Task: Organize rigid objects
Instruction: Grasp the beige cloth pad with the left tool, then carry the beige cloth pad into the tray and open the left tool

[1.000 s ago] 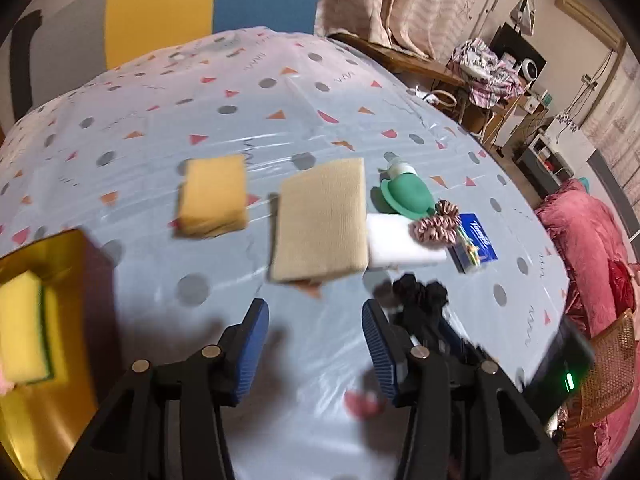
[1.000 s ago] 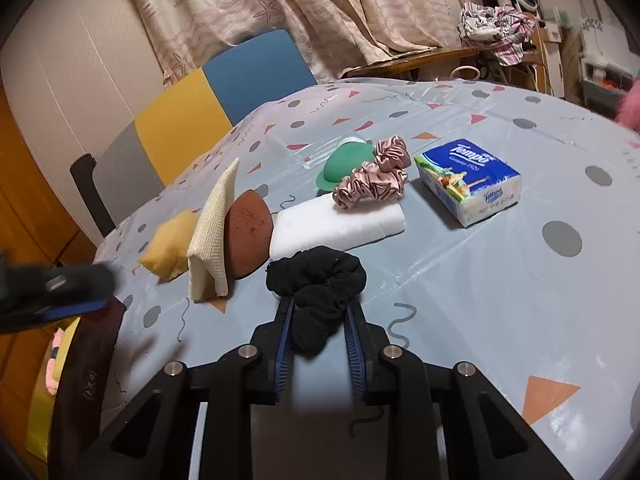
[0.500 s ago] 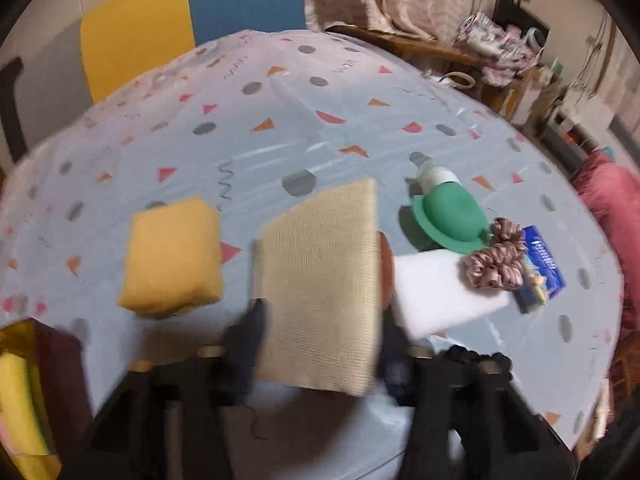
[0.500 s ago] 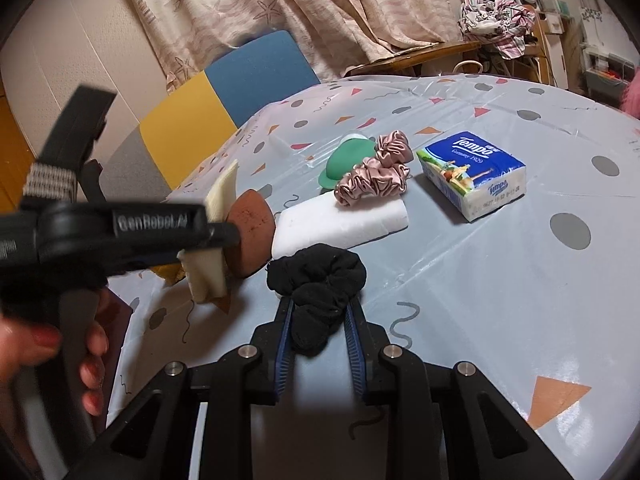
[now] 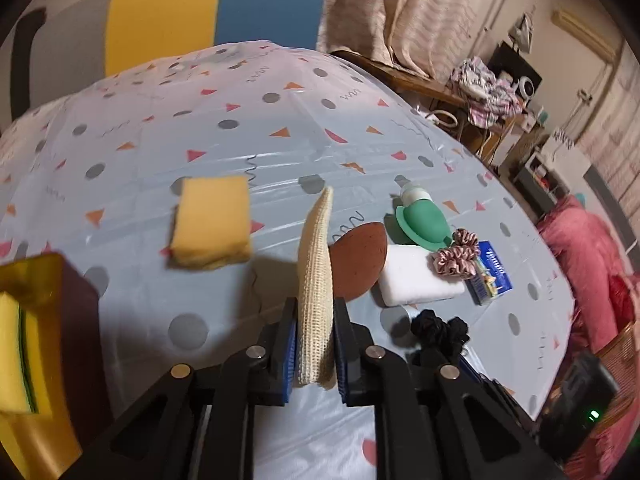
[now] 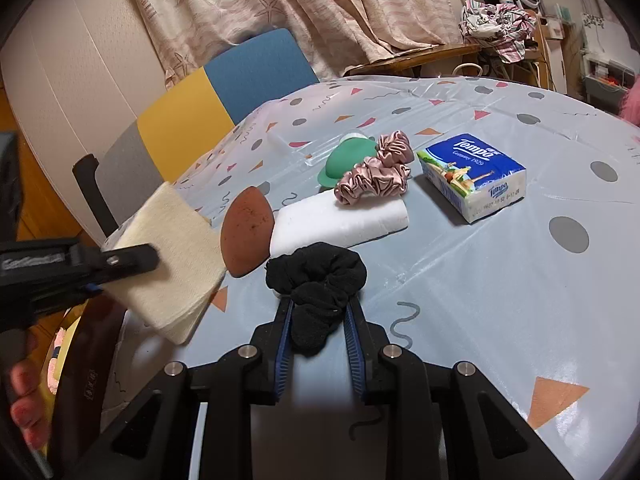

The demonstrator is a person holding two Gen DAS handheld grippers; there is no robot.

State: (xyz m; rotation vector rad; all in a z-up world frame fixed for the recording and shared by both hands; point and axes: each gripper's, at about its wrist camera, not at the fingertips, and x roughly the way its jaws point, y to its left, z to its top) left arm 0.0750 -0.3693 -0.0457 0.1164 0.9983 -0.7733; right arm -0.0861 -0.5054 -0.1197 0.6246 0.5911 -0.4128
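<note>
Left gripper (image 5: pixel 314 344) clamped narrow on a beige woven pad (image 5: pixel 316 300), held on edge, upright, just above the tablecloth (image 5: pixel 240 140). Right gripper (image 6: pixel 320 336) closed on a black scrunchie (image 6: pixel 316 276), bunched between the blue-lined fingers and spilling past their tips onto the cloth.

Just beyond the pad, a brown oval sponge (image 5: pixel 360 260) propped on edge, touching a white foam block (image 6: pixel 340 222). Atop the block's far end, a pink satin scrunchie (image 6: pixel 376 176); behind it a green dome-shaped piece (image 6: pixel 348 160); to its right a blue Tempo tissue pack (image 6: pixel 472 176), apart from the block. Left of the pad, a yellow sponge (image 5: pixel 212 220) lying flat, well apart. At near left, a gold-and-dark container (image 5: pixel 48 320) with a yellow-green sponge (image 5: pixel 16 352) inside.

Past the table edge, a chair (image 6: pixel 208 108) in grey, yellow and blue; farther back, patterned curtains (image 6: pixel 280 0) and a cluttered wooden desk (image 6: pixel 496 32).
</note>
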